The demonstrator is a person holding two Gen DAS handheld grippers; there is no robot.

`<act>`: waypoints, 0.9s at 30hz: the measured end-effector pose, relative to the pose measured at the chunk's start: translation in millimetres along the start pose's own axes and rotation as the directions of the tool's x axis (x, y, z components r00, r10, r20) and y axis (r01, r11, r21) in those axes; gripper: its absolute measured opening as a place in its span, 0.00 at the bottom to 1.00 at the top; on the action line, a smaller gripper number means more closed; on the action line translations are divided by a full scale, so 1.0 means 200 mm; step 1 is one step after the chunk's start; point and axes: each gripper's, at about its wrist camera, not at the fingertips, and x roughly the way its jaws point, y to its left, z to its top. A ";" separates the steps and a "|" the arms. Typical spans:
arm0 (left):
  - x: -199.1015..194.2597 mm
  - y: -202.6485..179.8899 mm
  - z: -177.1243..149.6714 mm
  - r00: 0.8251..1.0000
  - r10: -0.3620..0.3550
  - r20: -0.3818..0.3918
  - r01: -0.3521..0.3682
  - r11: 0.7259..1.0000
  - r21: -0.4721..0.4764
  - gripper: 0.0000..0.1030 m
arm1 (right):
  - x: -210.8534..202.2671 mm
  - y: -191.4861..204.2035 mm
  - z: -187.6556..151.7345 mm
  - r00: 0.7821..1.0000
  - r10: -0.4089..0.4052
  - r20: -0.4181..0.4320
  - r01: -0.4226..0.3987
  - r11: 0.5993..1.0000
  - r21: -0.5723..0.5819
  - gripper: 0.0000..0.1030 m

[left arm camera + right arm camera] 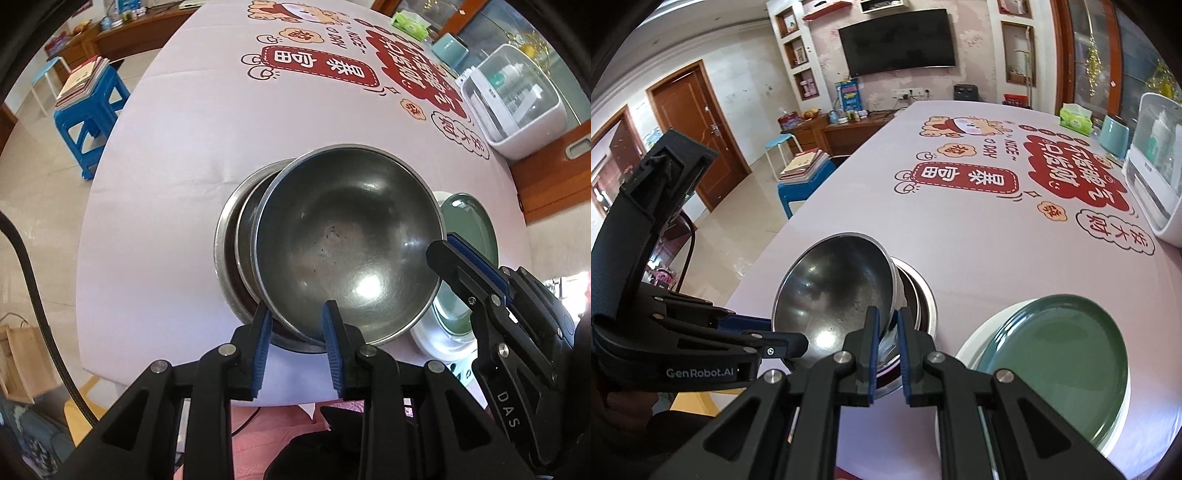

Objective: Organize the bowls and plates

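Observation:
A steel bowl [347, 240] is tilted above a stack of steel bowls [236, 251] near the table's front edge. My left gripper [297, 321] straddles the tilted bowl's near rim, jaws partly apart, one finger inside. My right gripper [886, 325] is shut on the same bowl's [831, 291] right rim; it also shows in the left wrist view [448, 247]. The stack shows in the right wrist view [919, 299] just behind the bowl. A green plate [1060, 365] lies on a white plate [971, 350] to the right.
The table [960, 236] has a pale cloth with red print. A white appliance [1156, 170], a teal cup [1113, 136] and a tissue box [1075, 118] stand along the right edge. A blue stool with books [88, 103] stands left of the table.

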 end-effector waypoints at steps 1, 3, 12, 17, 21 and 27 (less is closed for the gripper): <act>0.00 0.01 0.00 1.000 -0.003 -0.003 0.003 1.000 0.008 0.26 | 0.01 0.01 0.00 1.000 -0.010 -0.004 0.010 1.000 0.005 0.09; 0.01 0.02 0.01 1.000 -0.007 -0.007 0.007 1.000 0.019 0.26 | 0.02 0.02 -0.01 1.000 -0.026 -0.013 0.026 1.000 0.011 0.09; 0.00 0.04 0.02 1.000 -0.025 0.001 0.025 0.998 0.058 0.27 | 0.05 0.05 -0.02 0.997 -0.065 -0.036 0.066 0.997 0.027 0.11; -0.03 0.04 0.01 0.999 -0.027 0.018 0.026 0.997 0.074 0.27 | 0.05 0.07 -0.02 0.996 -0.082 -0.034 0.082 0.996 0.027 0.11; -0.05 0.03 0.00 0.999 -0.032 0.036 0.029 0.996 0.083 0.27 | 0.04 0.05 -0.03 0.996 -0.086 -0.025 0.088 0.995 0.052 0.11; -0.08 0.02 0.00 0.997 -0.041 0.062 0.035 0.994 0.102 0.27 | 0.02 0.02 -0.03 0.996 -0.087 -0.030 0.090 0.992 0.085 0.11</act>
